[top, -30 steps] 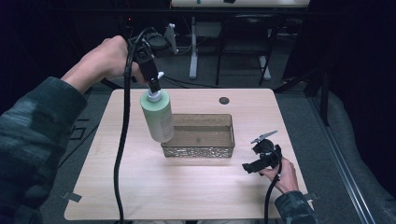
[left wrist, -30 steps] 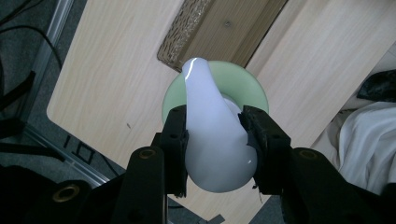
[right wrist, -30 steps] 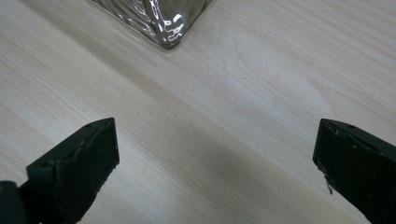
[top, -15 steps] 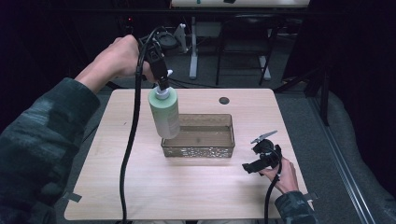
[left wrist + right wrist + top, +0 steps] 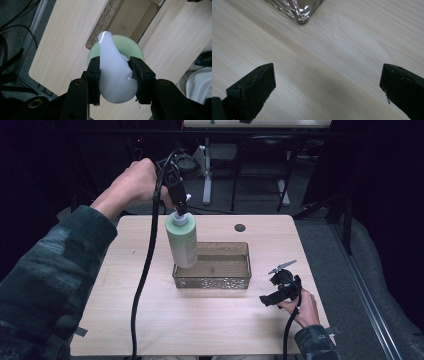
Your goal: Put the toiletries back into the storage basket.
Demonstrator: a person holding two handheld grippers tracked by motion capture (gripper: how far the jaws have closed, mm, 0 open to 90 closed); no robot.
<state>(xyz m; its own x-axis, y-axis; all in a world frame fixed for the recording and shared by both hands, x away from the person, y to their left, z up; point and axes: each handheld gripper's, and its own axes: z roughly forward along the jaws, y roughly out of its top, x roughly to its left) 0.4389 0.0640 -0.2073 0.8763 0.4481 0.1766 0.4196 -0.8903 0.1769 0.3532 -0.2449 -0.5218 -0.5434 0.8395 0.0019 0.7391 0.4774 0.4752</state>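
the left hand-held gripper (image 5: 115, 75) clamps the white pump head of a pale green bottle (image 5: 182, 241), hanging upright over the clear tray (image 5: 212, 281); no label readable. the right hand-held gripper (image 5: 327, 87) gapes wide above the surface (image 5: 352, 45).

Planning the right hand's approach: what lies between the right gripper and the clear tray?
Only bare wooden tabletop separates the right gripper from the clear tray, per the right gripper view.

No legible text, label, brand, number or sign on anything in view.
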